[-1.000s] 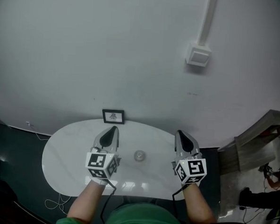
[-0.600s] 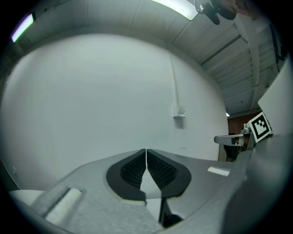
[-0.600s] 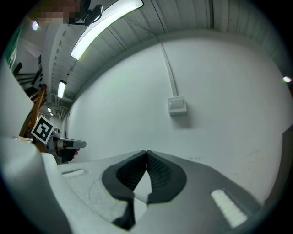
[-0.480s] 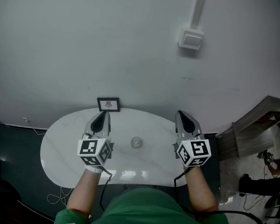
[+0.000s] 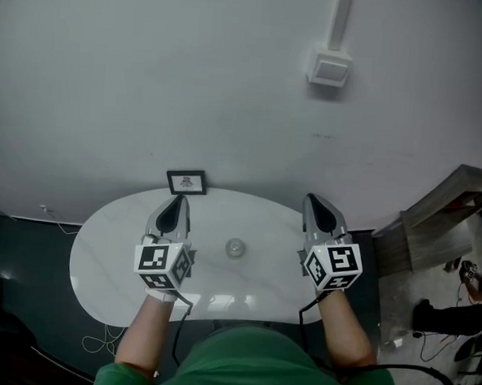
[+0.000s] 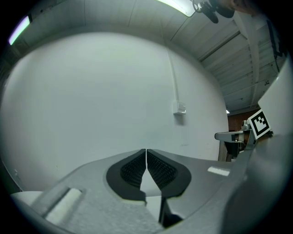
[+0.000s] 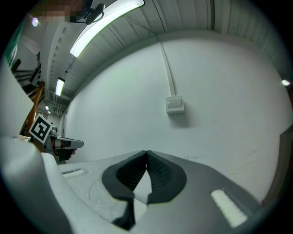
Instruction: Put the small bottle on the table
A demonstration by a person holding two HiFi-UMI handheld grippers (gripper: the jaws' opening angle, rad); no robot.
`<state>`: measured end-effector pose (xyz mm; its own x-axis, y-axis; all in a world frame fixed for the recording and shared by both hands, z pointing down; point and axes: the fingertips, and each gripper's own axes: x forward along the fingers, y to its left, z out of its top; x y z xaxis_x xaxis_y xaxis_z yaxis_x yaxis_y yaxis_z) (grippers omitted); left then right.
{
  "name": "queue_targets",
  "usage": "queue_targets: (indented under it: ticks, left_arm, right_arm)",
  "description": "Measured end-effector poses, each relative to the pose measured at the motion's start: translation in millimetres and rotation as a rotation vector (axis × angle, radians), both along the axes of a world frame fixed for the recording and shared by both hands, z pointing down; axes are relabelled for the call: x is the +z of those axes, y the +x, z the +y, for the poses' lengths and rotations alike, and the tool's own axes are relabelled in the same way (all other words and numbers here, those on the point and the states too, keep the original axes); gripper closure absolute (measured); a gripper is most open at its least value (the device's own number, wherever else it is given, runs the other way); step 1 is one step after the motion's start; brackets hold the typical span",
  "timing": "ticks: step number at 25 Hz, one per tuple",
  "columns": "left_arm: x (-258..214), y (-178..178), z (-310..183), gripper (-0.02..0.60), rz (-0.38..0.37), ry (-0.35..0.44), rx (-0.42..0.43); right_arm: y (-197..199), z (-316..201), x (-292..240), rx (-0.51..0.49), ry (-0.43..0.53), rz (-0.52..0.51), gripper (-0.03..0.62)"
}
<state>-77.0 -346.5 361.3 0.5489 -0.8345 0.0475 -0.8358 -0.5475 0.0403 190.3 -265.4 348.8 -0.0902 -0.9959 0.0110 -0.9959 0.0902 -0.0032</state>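
Left gripper (image 5: 177,202) and right gripper (image 5: 315,204), both pressed shut and empty, flank the small bottle (image 5: 235,247).
The bottle stands upright on the white worktop (image 5: 107,253) between them, touching neither. The placing looks done, so any retreat should go straight back and upward, with neither tip sweeping inward.

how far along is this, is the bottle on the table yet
Done: the bottle stands upright on the table, between the two grippers and touching neither.
In hand: nothing. The left gripper and the right gripper are both shut and empty.
Left: nothing visible; the job looks finished.
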Motion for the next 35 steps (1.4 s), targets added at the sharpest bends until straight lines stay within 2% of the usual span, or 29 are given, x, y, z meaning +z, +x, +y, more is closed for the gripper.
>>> queue_targets:
  ticks: [35]
  left_arm:
    - [21.6, 3.5, 15.9, 0.565, -0.044, -0.047, -0.004]
  right_arm:
    - [2.4, 13.3, 8.7, -0.011, -0.003, -0.027, 0.591]
